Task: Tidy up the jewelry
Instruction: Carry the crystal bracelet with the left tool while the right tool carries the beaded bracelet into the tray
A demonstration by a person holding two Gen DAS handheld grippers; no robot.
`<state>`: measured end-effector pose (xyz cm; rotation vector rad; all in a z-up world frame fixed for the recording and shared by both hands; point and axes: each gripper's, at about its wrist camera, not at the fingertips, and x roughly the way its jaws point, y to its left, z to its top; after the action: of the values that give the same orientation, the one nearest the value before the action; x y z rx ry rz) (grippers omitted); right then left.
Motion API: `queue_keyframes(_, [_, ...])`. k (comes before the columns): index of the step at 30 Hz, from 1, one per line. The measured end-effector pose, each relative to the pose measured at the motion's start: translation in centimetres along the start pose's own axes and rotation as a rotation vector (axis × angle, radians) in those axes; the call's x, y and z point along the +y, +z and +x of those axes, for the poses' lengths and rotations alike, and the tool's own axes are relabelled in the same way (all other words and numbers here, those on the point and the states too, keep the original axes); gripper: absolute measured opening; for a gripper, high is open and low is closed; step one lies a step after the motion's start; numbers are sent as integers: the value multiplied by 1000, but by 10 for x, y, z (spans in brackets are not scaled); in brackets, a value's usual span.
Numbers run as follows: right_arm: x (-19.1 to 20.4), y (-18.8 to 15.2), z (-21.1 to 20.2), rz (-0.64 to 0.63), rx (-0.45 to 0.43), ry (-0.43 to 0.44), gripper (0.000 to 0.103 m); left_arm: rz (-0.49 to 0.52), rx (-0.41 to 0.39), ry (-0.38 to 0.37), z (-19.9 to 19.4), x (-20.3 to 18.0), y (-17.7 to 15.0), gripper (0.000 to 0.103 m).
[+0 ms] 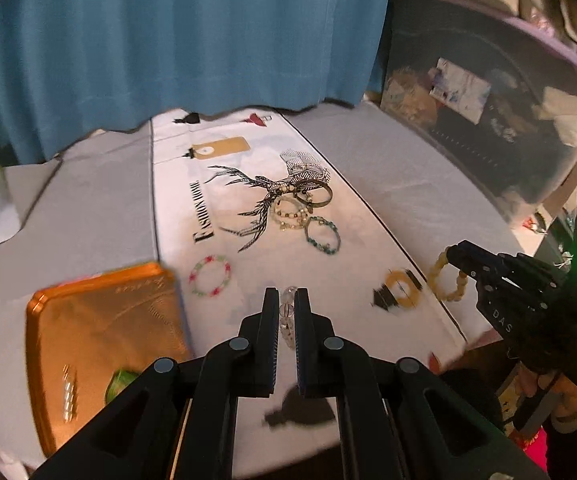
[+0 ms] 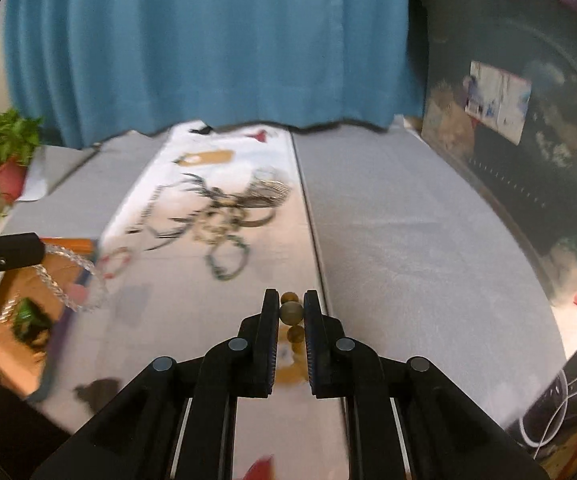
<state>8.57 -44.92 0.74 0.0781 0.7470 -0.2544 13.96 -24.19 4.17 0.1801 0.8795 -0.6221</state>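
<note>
My left gripper [image 1: 287,304] is shut on a clear crystal bead bracelet [image 1: 288,314], held above the white printed cloth; the bracelet also shows hanging in the right wrist view [image 2: 70,276]. My right gripper [image 2: 291,308] is shut on a yellow-brown bead bracelet [image 2: 291,313], which shows in the left wrist view [image 1: 448,280] hanging from the gripper [image 1: 454,254]. An orange tin tray [image 1: 100,344] lies at the left with a green item and a metal piece in it. Several bracelets [image 1: 302,208] lie heaped mid-cloth. A pink-green bracelet [image 1: 210,276] lies alone.
A teal bead bracelet [image 1: 322,234] lies right of the heap. A blue curtain [image 1: 168,40] hangs behind the table. A clear storage bin [image 1: 488,120] stands at the right. A potted plant [image 2: 6,152] stands at the far left.
</note>
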Motion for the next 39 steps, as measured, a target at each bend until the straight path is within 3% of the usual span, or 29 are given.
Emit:
queue_keyframes(8, [46, -24, -79, -40, -46, 84, 13, -43, -42, 14, -62, 12, -51, 5])
queue_keyframes(16, [98, -52, -126, -125, -52, 145, 13, -96, -74, 53, -106, 32, -99, 5])
queue_keyframes(26, [155, -73, -154, -228, -51, 223, 13, -133, -98, 103, -136, 52, -140, 5])
queue_keyframes(39, [188, -75, -152, -290, -32, 246, 13, -151, -117, 120, -144, 72, -153, 5])
